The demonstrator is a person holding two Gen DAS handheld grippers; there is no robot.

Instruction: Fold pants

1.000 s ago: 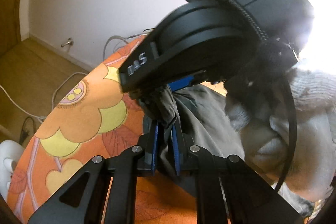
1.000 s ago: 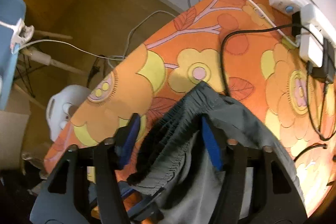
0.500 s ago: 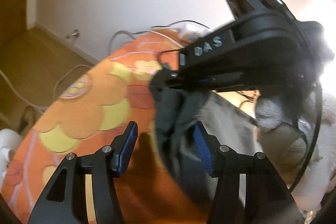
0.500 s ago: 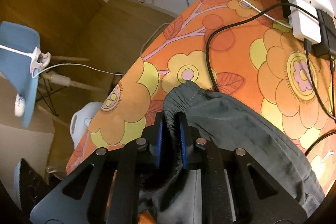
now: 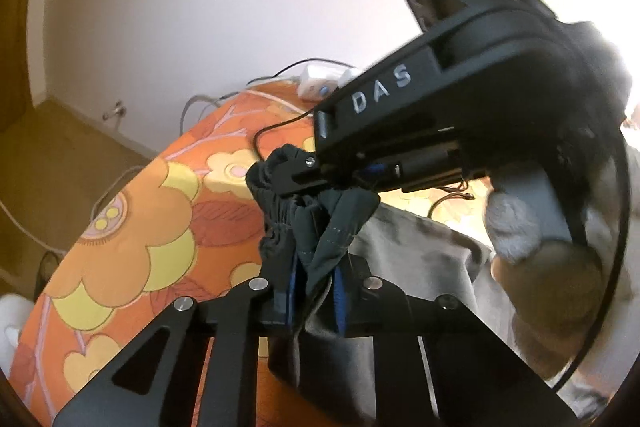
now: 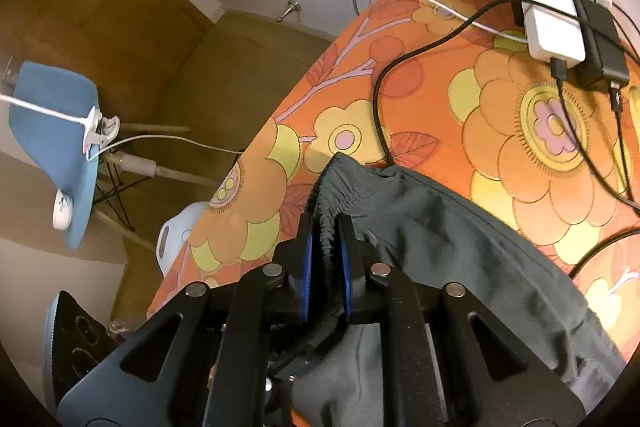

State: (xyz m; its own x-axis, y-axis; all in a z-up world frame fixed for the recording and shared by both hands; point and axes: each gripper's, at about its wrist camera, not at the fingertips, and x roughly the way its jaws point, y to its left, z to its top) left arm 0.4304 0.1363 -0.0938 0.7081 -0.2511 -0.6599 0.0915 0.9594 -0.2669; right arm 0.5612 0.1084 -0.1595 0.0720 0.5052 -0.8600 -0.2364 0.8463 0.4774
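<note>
Gripping the elastic waistband of the grey pants (image 6: 460, 227), the right tongs (image 6: 325, 267) have just eased a touch yet remain clenched on it; the left tongs (image 5: 314, 287) have just closed onto bunched fabric just beside. Both hold one waistband corner lifted above the orange flowered surface (image 6: 520, 147). This looks like regripping before a fold; next, spread the hands. Pants trail toward the person, waistband pointing away.

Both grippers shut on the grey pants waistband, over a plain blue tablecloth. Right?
Not quite. The tablecloth is orange with a flower print, not plain blue, as the right wrist view shows. The rest holds: left gripper and right gripper are shut on the grey pants.
</note>
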